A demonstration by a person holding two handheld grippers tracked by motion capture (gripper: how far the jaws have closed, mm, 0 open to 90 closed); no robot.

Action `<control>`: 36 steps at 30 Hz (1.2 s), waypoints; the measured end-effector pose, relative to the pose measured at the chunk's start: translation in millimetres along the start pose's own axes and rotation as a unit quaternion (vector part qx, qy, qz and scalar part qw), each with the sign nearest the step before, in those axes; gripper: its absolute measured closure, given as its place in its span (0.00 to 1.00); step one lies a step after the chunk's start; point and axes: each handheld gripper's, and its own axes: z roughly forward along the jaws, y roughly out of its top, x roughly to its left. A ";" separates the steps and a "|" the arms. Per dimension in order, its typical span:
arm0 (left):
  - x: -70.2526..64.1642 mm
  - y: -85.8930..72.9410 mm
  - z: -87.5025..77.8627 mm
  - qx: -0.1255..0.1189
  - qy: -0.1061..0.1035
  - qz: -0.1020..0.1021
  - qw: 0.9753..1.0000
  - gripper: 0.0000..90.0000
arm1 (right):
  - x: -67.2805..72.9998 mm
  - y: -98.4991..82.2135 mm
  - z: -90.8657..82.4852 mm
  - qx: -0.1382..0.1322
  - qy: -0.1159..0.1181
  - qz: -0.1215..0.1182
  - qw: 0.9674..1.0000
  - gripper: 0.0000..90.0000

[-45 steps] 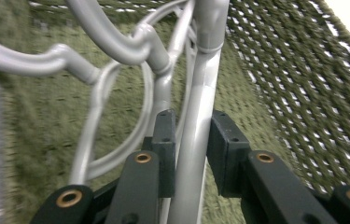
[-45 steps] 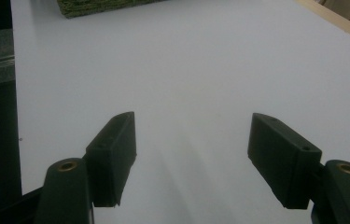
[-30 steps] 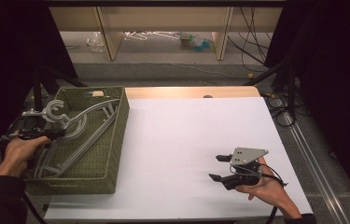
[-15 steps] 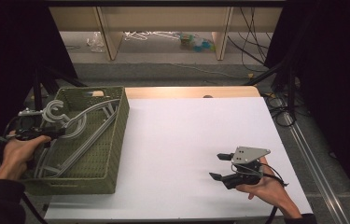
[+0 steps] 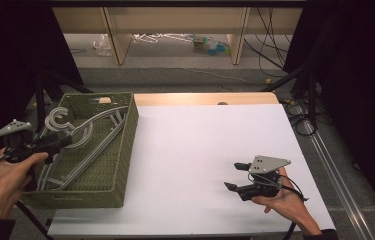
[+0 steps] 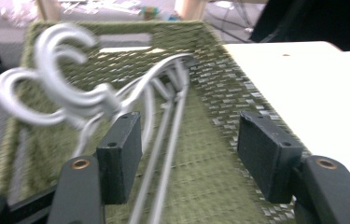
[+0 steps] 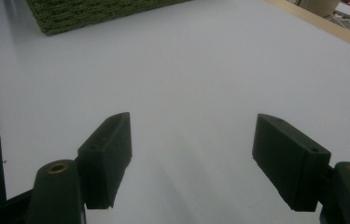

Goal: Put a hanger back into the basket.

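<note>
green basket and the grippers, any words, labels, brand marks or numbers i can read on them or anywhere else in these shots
None can be read.
green basket: plain weave, no label.
grey hangers in it: no marking.
left gripper and right gripper: bare black pads, no print.
white table: blank.
Clutter on the floor beyond: too small and blurred to read.

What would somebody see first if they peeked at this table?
Probably the green woven basket at the table's left edge, with grey clothes hangers lying in it, their curly hooks poking up. The left gripper hangs over it, jaws just opened, with nothing pinched. The right gripper waits open on the bare white tabletop.
</note>
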 end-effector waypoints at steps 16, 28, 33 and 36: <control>-92.8 -11.5 15.9 -0.044 -0.101 0.046 0.993 0.31 | 2.3 -2.4 -0.9 -0.008 -0.010 0.017 1.000 0.31; -136.0 -31.6 35.7 -0.046 -0.128 0.080 0.987 0.30 | 4.2 -4.1 -1.1 -0.012 -0.012 0.018 1.000 0.31; -151.3 -40.7 44.1 -0.054 -0.137 0.080 0.986 0.28 | 6.2 -4.5 -0.4 -0.020 -0.014 0.020 1.000 0.31; -161.6 -47.6 46.6 -0.054 -0.155 0.097 0.982 0.27 | 7.7 -5.0 -1.4 -0.018 -0.014 0.023 0.999 0.30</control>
